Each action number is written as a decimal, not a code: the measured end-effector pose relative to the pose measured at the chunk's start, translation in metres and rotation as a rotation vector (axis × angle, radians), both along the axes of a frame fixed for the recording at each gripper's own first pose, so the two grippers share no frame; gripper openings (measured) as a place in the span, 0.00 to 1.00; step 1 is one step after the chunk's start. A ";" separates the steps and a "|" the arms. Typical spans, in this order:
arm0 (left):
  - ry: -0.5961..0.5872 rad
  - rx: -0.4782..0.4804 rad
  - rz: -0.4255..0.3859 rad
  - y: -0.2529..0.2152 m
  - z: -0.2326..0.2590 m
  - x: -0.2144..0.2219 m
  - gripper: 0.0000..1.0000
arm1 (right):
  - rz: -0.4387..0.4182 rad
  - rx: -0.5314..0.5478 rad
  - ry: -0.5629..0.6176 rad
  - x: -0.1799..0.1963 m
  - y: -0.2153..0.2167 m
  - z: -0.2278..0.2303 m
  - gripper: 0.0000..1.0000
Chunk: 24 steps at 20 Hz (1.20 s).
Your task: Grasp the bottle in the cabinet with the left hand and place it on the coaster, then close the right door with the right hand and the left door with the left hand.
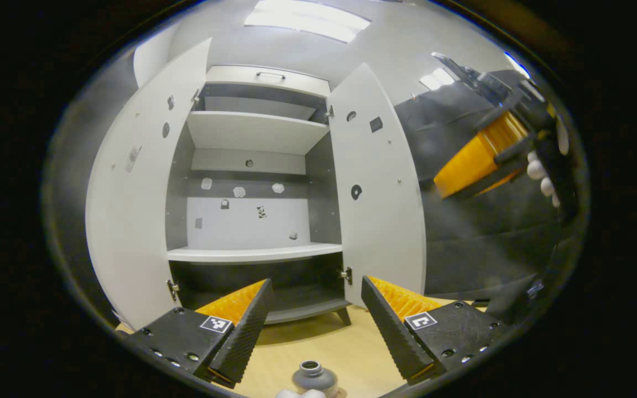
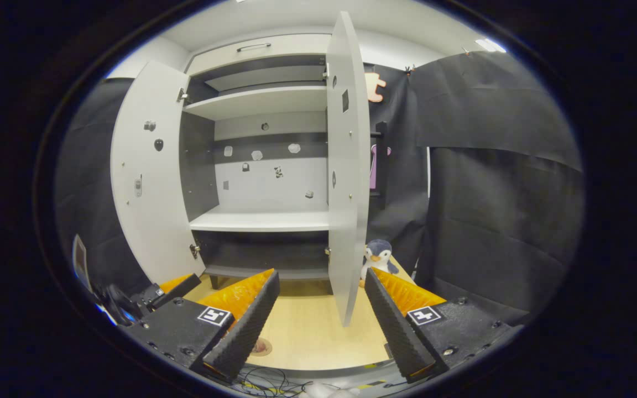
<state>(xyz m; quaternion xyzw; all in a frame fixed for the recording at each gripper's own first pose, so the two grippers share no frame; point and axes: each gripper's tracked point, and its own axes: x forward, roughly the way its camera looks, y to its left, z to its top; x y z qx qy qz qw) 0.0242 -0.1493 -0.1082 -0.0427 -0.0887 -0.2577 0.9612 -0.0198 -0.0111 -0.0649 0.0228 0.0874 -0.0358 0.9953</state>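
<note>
A small grey bottle [image 1: 313,377] with an open neck stands on the wooden table [image 1: 346,342], just below and between my left gripper's fingers; a brownish edge beside its base may be the coaster. My left gripper [image 1: 316,282] is open and holds nothing. The white cabinet has bare shelves [image 1: 255,253], and its left door [image 1: 130,210] and right door [image 1: 376,193] both stand wide open. My right gripper [image 2: 322,272] is open, with the right door [image 2: 346,166] edge-on just ahead of it. A gloved hand holds the right gripper [image 1: 484,157] up, right of that door.
A penguin plush [image 2: 378,257] sits on the table behind the right door. A small round disc [image 2: 261,346] lies on the table, partly behind my finger. The left gripper's body [image 2: 158,293] is at the lower left. Black cloth walls flank the cabinet.
</note>
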 end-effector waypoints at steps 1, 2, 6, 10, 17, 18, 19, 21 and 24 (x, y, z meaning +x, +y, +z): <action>0.023 -0.020 0.007 0.006 0.012 0.000 0.99 | -0.004 0.004 -0.007 -0.002 0.000 0.000 1.00; 0.048 -0.039 0.022 0.012 0.022 0.001 0.98 | -0.007 0.010 -0.017 -0.003 0.000 0.001 1.00; 0.074 -0.025 0.089 0.045 0.060 0.009 0.98 | -0.013 0.026 -0.047 -0.009 0.000 0.003 1.00; 0.078 0.015 0.209 0.098 0.087 0.015 0.99 | -0.020 0.036 -0.064 -0.010 -0.009 0.007 1.00; 0.156 0.028 0.389 0.163 0.098 0.004 0.98 | -0.038 0.046 -0.120 -0.001 -0.055 0.031 1.00; 0.172 0.027 0.414 0.167 0.097 0.001 0.98 | -0.038 0.043 -0.131 0.002 -0.064 0.035 1.00; 0.183 0.025 0.438 0.170 0.093 -0.005 1.00 | -0.040 0.040 -0.138 0.006 -0.075 0.040 1.00; 0.198 0.026 0.492 0.176 0.095 -0.010 1.00 | -0.049 0.035 -0.149 0.013 -0.099 0.046 1.00; 0.193 0.033 0.556 0.178 0.106 -0.016 1.00 | -0.062 0.035 -0.162 0.029 -0.136 0.056 1.00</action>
